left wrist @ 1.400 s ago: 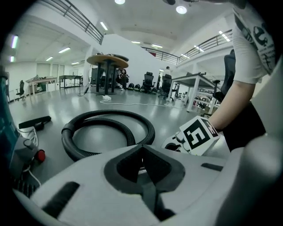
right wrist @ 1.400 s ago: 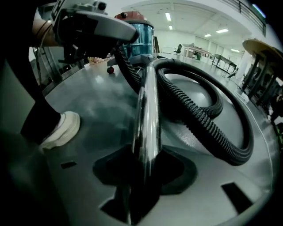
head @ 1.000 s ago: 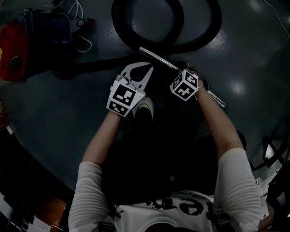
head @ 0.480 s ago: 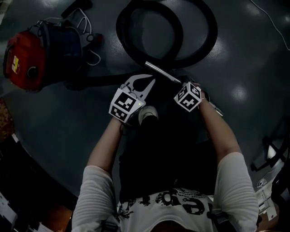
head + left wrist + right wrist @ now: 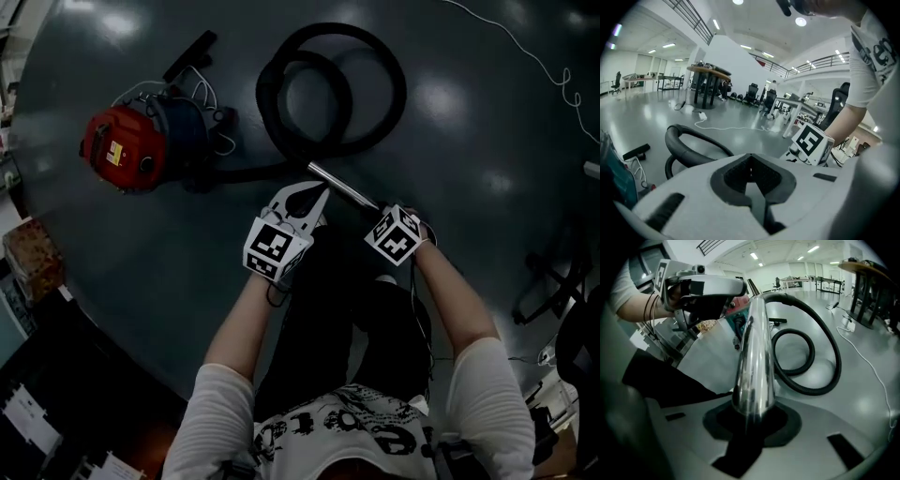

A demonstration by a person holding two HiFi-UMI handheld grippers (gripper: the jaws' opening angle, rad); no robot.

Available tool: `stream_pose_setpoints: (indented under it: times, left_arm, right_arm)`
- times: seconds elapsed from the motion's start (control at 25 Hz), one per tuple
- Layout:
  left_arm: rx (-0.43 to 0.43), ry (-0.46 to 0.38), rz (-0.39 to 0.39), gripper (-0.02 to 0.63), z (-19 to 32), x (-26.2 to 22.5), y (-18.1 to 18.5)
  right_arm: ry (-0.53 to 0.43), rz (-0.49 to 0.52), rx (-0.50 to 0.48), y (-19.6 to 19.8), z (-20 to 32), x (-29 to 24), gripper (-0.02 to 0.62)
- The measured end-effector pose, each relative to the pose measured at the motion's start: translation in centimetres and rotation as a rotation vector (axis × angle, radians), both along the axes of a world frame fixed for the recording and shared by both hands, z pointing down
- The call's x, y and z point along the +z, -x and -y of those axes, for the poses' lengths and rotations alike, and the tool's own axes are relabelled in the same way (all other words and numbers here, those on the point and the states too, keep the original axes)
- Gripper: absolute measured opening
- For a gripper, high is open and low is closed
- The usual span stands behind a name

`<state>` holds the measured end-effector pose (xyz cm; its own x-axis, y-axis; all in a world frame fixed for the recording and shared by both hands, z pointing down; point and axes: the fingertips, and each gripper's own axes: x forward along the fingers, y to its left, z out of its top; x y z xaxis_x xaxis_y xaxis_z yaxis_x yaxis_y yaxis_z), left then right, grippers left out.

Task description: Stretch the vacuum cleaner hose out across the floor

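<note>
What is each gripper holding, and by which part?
Right gripper has just closed on the shiny chrome vacuum tube, on its shaft away from the black hose. Left gripper: shut, empty.

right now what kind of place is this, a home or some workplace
Probably a workplace: a big open-plan office or lab hall. There are rows of desks, office chairs, a railed mezzanine overhead, and a wide polished floor.
</note>
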<state>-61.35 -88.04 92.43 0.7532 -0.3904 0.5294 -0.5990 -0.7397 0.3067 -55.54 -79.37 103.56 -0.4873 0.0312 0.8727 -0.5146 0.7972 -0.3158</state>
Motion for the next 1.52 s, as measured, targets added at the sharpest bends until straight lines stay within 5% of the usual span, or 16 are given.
stream_pose_setpoints:
  times: [0.24,0.4,0.68,0.88,0.96,1.08,1.2,1.36,1.52]
  left_arm:
    - [0.074,-0.074,-0.052,0.006,-4.7,-19.4,-4.8]
    - [0.201,-0.067,-0.142,0.005,-8.5,-30.9,-8.0]
    - [0.389,-0.280,-0.134,0.005,-10.5,-45.7,-13.2]
    - [0.496,-0.420,-0.129,0.006,-15.0,-51.2,-17.9]
    - [0.584,-0.487,-0.071,0.021,-17.4,-51.4,-20.3]
    - [0.763,-0.580,-0.007,0.199,-22.3,-51.1,-23.5]
    - [0.905,-0.694,0.006,0.242,-25.3,-53.3,-26.5]
    - [1.168,-0.994,0.225,0.362,-28.6,-53.5,-30.6]
    - [1.263,-1.130,0.216,0.374,-31.1,-54.9,-33.8]
  right_arm:
    - [0.054,-0.006,0.099,-5.4,-6.7,-19.3,0.094]
    - [0.106,0.014,0.253,-9.7,-10.4,-29.9,0.094]
    - [0.148,0.097,0.550,-15.1,-14.6,-44.2,0.094]
    - [0.195,0.153,0.604,-17.1,-19.8,-50.3,0.094]
    - [0.193,0.130,0.574,-18.4,-22.1,-51.9,0.094]
    - [0.224,0.127,0.527,-19.9,-25.6,-54.3,0.094]
    - [0.287,0.143,0.494,-21.6,-27.6,-56.4,0.094]
    - [0.359,0.129,0.475,-24.5,-29.6,-59.2,0.094]
    - [0.429,0.196,0.528,-23.7,-30.3,-62.0,0.094]
